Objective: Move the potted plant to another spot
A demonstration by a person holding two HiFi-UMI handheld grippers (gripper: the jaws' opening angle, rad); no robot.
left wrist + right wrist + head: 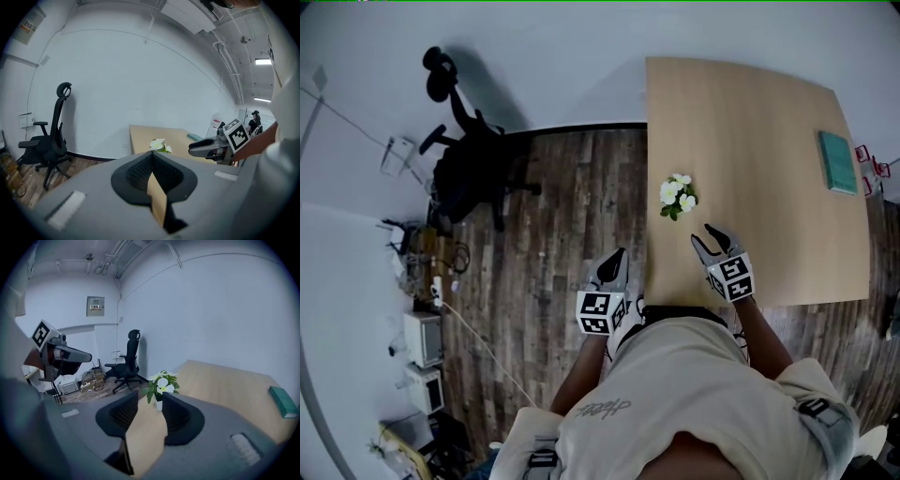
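Left gripper [616, 257], jaws pressed together, idles beside the table [750, 112]; right gripper [709, 238], jaws spread and empty, aims at the potted plant [678, 195] standing just ahead near the table's left edge, probably to grasp its pot.

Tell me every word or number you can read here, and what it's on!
No text here reads clearly.
Dark script print on the beige shirt: too blurred.
Label on the grey wall box: too small.
Paper poster on the white wall: too blurred.
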